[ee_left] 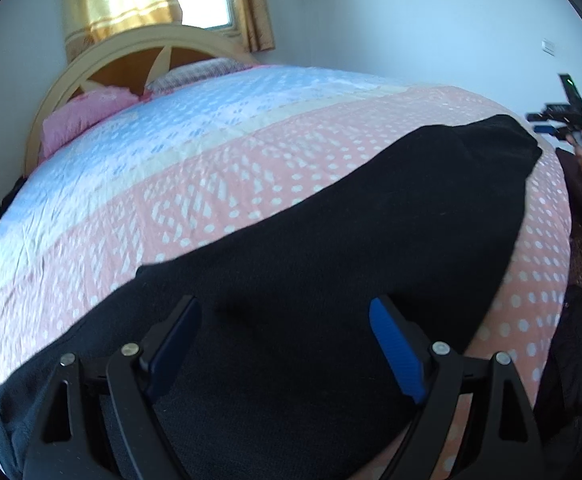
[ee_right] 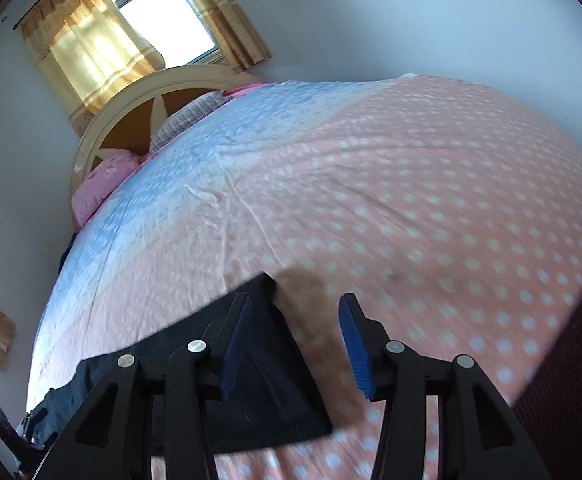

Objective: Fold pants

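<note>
While both grippers hover over the bed (ee_left: 195, 184), the black pants (ee_left: 331, 248) lie flat on its pink dotted quilt.

From the left wrist camera, the left gripper (ee_left: 285, 344) hangs over the pants with its fingers (ee_left: 395, 352) wide apart, gripping nothing; the garment runs from 7 o'clock up to 2 o'clock. From the right wrist camera, the right gripper (ee_right: 295, 340) has its fingers spread too, above a corner of the pants (ee_right: 267, 384) at 6 o'clock. A pink pillow (ee_right: 103, 180) sits at 10 o'clock.

One pair of black pants (ee_left: 331, 240), two pillows (ee_left: 87, 116), one bed (ee_left: 211, 152), two grippers (ee_left: 285, 344)
</note>
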Available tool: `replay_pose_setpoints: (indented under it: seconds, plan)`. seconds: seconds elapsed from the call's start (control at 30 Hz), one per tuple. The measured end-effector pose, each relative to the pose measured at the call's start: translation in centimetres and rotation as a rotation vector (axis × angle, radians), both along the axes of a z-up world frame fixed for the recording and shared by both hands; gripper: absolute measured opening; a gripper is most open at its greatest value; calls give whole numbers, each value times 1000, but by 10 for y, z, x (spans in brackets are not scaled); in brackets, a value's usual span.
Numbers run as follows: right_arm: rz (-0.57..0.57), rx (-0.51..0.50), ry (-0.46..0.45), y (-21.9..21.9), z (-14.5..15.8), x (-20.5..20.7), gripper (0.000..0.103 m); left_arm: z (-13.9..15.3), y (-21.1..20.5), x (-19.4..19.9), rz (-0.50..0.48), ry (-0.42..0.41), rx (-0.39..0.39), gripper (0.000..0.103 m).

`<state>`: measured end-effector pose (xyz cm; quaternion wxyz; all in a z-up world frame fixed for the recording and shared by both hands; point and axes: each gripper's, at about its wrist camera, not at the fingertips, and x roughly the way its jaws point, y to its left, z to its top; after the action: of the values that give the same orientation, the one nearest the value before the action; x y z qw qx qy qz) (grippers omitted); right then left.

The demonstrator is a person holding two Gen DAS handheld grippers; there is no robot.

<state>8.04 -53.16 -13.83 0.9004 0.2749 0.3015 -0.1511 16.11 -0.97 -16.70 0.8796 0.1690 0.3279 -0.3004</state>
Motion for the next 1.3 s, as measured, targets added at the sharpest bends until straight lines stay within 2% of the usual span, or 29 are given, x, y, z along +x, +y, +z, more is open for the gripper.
replay_pose_setpoints:
  seconds: [0.1, 0.17, 0.23, 0.3, 0.43, 0.53, 0.63, 0.77, 0.83, 0.9, 0.97, 1.03, 1.1, 1.2, 1.27, 1.3]
  plan:
    - [51, 99, 39, -10, -9, 34, 47, 7, -18, -11, -63, -4, -24, 89]
    - [95, 169, 55, -12, -16, 52, 46, 4, -31, -15, -95, -23, 4, 89]
    - [115, 131, 37, -4, -12, 59, 7, -4, -40, -14, -110, -15, 57, 89]
    - [137, 46, 18, 10, 2, 56, 4, -7, -42, -11, -113, 3, 68, 89]
    - [202, -57, -29, 48, 21, 29, 2, -4, -32, -6, -94, 42, 13, 89]
    - [299, -132, -51, 78, 24, 6, 2, -4, -30, -3, -84, 56, 2, 89]
    - [426, -205, 21, 107, 6, -7, 3, -5, -37, -3, -93, 38, 18, 89]
    - [551, -297, 191, 133, -31, -8, 3, -7, -39, -8, -105, 27, 39, 89]
    - [591, -278, 211, 134, -36, -10, 3, -7, -39, -6, -105, 30, 38, 89]
    - [564, -274, 178, 127, -27, -14, 4, -7, -38, -5, -103, 36, 36, 90]
    - [520, -258, 96, 109, -11, -19, 12, -7, -38, -4, -103, 42, 36, 90]
    - [472, -223, 12, 89, 5, -26, 42, -7, -39, -1, -103, 50, 35, 91]
    - [374, -165, -64, 57, 20, -27, 53, -6, -39, 4, -102, 57, 32, 92]
    - [255, -190, -33, 26, 25, -9, 53, -8, -40, 7, -101, 66, 30, 92]
    - [242, -206, 17, 11, 19, 11, 53, -8, -41, 8, -101, 68, 29, 92]
    - [237, -182, 31, 2, 17, 19, 53, -8, -41, 8, -100, 69, 28, 92]
